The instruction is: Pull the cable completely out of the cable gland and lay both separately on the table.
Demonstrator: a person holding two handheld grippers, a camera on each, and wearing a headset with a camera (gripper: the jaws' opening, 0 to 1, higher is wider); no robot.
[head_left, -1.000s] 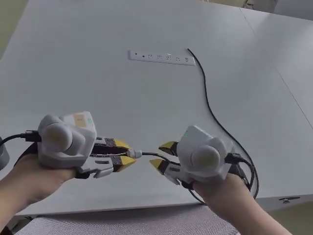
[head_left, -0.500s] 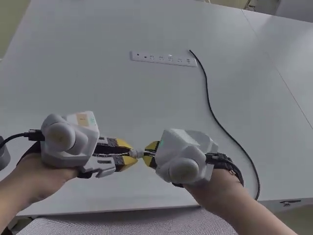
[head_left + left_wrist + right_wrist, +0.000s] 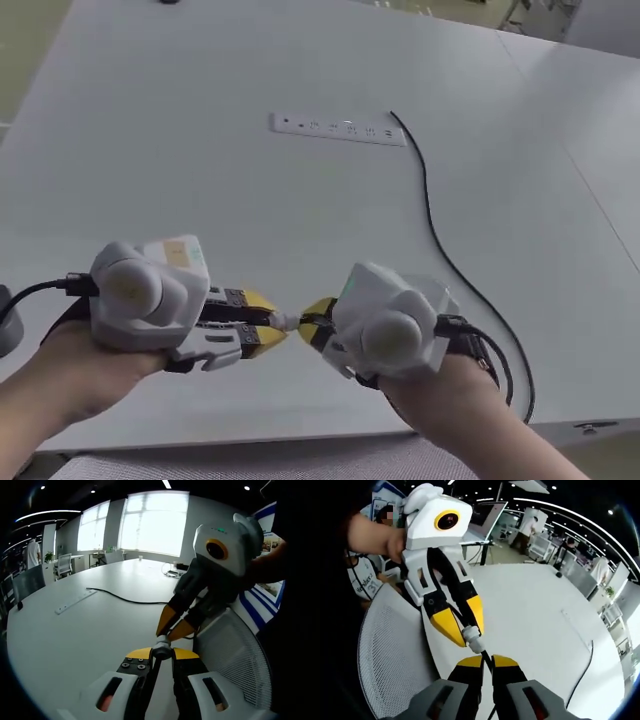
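Cable gland [image 3: 288, 322]: clamped in the jaw tips of the left gripper [image 3: 270, 323], in the air over the near edge of the table [image 3: 200, 190]. Right gripper [image 3: 313, 322] clenched on the cable [image 3: 485, 657], now just beside the gland after standing well apart a second ago. Reads as a fresh bite for another pull; cable probably not out yet. Lies with long axis level, gripper to gripper, cable end pointing toward the right gripper.

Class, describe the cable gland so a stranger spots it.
Over the white table, nearest you, the left hand-held gripper and right hand-held gripper meet. Between their yellow tips sits the cable gland: small, pale, unlike the thin black cable leaving it.
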